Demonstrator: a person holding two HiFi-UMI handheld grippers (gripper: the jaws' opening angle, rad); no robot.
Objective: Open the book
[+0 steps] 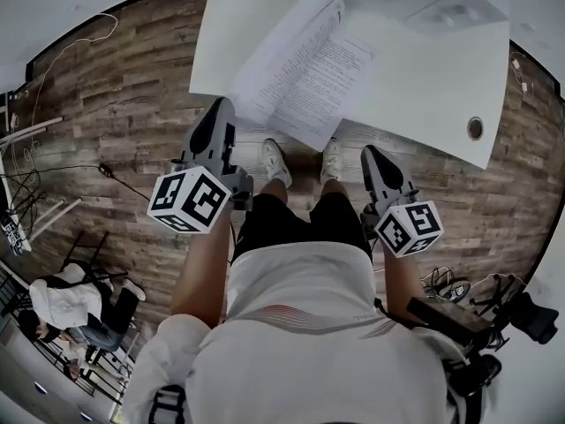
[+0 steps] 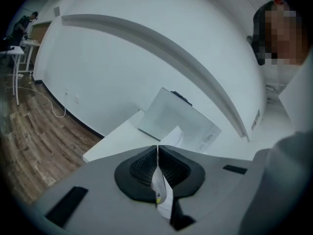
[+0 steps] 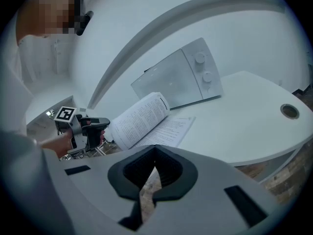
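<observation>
- Book (image 1: 305, 64): lies open on the white table (image 1: 424, 87), at its near edge towards the near-left corner. Its right-hand pages are flat and its left-hand block arches up off the surface.
- Left gripper (image 2: 157, 150): jaws together, clamped on a leaf (image 2: 162, 192) of the book.
- Right gripper (image 3: 155, 153): jaws together, nothing between them. It is off the table's near edge and apart from the book.
- Step in hand, as judged: laying over the lifted left-hand pages; the opening is largely achieved.
- Next move, as judged: carry the pinched leaf down towards the table's left edge until it lies flat, without tearing it. Then part the jaws.
</observation>
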